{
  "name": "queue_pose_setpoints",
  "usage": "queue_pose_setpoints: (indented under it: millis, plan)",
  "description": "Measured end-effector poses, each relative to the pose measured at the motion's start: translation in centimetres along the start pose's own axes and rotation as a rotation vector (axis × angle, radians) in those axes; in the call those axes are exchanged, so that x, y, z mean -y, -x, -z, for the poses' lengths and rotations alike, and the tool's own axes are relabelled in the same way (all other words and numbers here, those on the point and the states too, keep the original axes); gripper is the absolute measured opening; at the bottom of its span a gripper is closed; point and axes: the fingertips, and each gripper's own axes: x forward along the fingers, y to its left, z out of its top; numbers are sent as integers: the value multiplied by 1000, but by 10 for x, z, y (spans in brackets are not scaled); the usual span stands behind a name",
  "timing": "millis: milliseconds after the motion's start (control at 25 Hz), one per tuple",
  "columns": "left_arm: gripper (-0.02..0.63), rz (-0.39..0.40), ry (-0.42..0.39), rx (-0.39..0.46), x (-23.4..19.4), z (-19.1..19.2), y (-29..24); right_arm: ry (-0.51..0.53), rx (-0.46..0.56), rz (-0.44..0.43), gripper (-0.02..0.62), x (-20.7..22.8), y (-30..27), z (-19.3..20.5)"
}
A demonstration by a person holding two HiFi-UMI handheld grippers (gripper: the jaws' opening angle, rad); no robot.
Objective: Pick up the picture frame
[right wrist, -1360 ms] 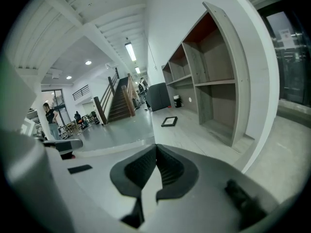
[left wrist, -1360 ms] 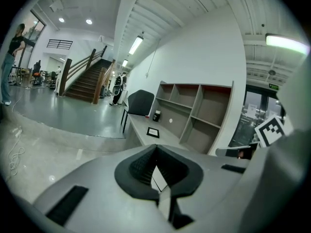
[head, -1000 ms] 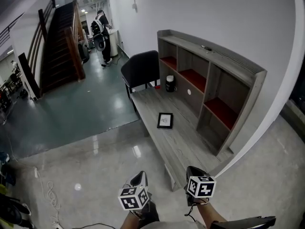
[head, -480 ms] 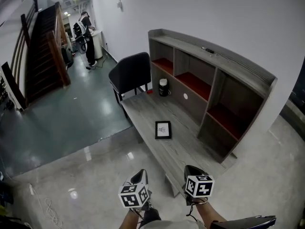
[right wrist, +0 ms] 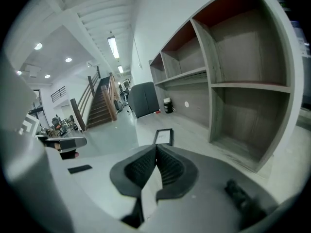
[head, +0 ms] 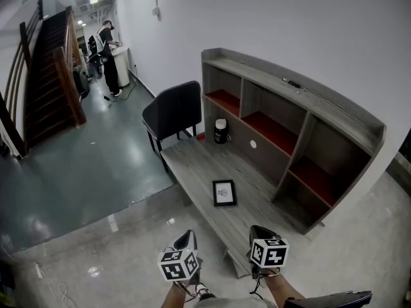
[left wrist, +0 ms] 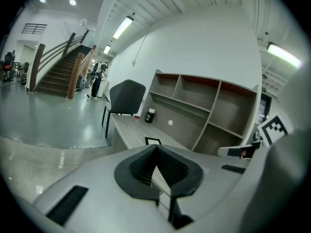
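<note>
see frame flat on bench, at 12 o'clock from left gripper and right gripper, well apart. both with fingers pressed together, empty. likely light, stiff, glass-fronted, fragile; spread first, then pinch gently across one border edge.

Left gripper and right gripper: pale grey bodies, black ribbed pads. Each carries a white cube with black square markers.
</note>
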Motion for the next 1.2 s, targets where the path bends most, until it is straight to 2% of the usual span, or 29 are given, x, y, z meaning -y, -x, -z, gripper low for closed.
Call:
queue_pose_setpoints:
  millis: [240, 560, 840, 1200]
  plan:
    - [11, 39, -40, 3, -23, -33, -33, -21, 44, 26, 32, -12, -35, -31]
    - [11, 81, -77, -14, -51, -61, -63, -68, 49, 71, 32, -23, -67, -42]
    - [11, 97, -58, -57, -69, -50, -82, -65, 9, 110, 31, -26, -77, -26]
    - [11, 115, -20, -110, -63, -23, -87, -85, -29, 157, 32, -9, -67, -10]
